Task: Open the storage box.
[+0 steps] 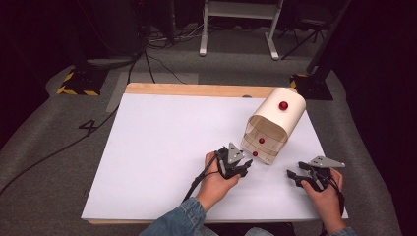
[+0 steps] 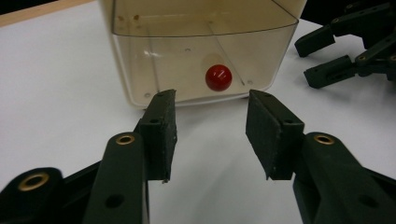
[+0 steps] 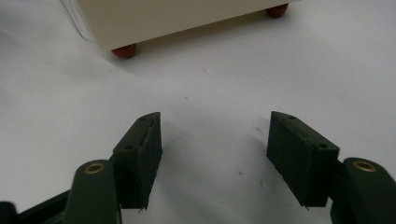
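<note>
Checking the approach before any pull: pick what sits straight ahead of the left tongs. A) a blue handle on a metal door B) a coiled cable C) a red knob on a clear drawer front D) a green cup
C: in the left gripper view the open left tongs frame the red knob on the clear drawer front.

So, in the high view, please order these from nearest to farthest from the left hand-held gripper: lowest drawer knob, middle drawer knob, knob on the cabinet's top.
From the left hand-held gripper:
1. Lowest drawer knob, just beyond its tips.
2. Middle drawer knob, higher on the cabinet front.
3. Top knob, on the cabinet's curved top.
</note>
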Demonstrator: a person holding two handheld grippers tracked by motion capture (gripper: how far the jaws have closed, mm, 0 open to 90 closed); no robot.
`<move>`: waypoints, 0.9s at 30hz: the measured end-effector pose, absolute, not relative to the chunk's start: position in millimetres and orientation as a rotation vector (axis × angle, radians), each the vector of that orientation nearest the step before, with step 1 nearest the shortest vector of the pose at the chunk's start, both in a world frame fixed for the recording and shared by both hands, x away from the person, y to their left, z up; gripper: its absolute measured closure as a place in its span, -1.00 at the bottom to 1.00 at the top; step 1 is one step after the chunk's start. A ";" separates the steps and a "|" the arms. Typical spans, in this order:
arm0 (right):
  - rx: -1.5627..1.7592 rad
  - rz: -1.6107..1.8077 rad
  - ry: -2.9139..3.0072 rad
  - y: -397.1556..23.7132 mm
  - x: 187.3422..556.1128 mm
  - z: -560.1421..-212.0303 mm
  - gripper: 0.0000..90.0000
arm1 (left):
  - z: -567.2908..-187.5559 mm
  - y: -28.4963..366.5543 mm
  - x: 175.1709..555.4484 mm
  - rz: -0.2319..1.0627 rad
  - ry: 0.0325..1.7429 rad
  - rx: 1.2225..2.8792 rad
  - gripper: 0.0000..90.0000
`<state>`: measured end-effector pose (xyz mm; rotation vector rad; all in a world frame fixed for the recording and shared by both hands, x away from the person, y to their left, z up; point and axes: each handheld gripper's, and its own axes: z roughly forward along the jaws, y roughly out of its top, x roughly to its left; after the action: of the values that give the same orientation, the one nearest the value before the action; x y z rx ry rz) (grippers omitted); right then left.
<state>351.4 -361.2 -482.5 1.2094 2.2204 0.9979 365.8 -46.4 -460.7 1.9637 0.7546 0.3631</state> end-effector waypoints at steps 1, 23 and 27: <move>1.209 0.998 2.221 -361.2 351.5 -482.5 -0.21 | -463.3 -56.1 368.2 0.370 0.750 1.956 0.24; 1.210 0.998 2.222 -361.3 351.6 -482.5 -0.21 | -472.1 -73.8 374.1 0.389 0.821 1.980 0.66; 1.210 0.999 2.222 -361.4 351.6 -482.5 -0.21 | -471.0 -70.7 369.4 0.403 0.806 1.997 0.67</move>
<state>351.6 -361.4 -482.5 1.2102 2.2219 0.9992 369.4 -70.7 -471.0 1.9974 0.8056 0.4030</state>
